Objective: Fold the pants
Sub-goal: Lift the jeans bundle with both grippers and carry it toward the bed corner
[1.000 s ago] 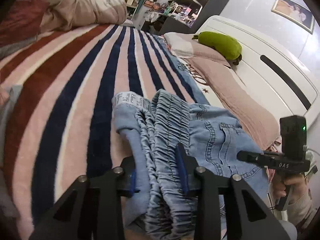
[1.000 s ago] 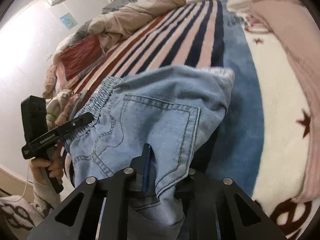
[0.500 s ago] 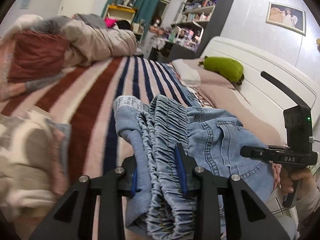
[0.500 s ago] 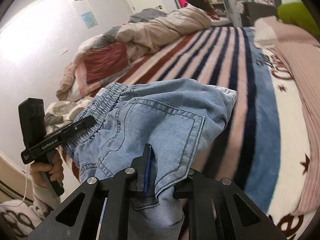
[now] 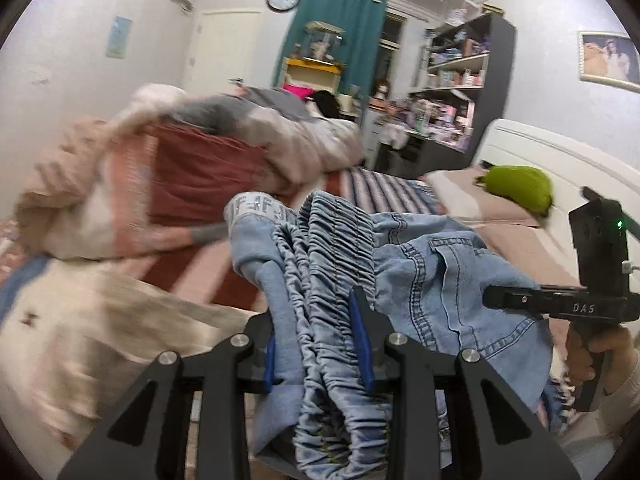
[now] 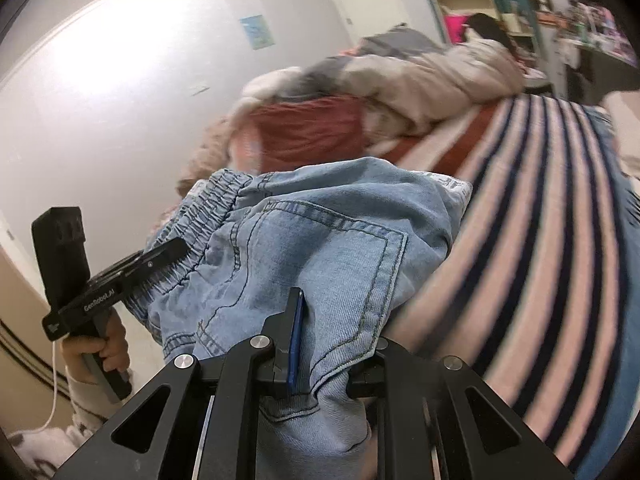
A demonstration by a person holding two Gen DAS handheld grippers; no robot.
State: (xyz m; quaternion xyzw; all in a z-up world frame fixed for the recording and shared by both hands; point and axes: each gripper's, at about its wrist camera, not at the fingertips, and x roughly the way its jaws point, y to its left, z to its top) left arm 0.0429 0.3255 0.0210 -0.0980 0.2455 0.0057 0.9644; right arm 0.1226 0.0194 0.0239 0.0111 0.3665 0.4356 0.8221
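Both views have tipped up since a second ago, from striped blanket to room walls. The left gripper pinches the pants by their gathered waistband; the right gripper clamps the denim (near a back pocket), holding them off the bed.
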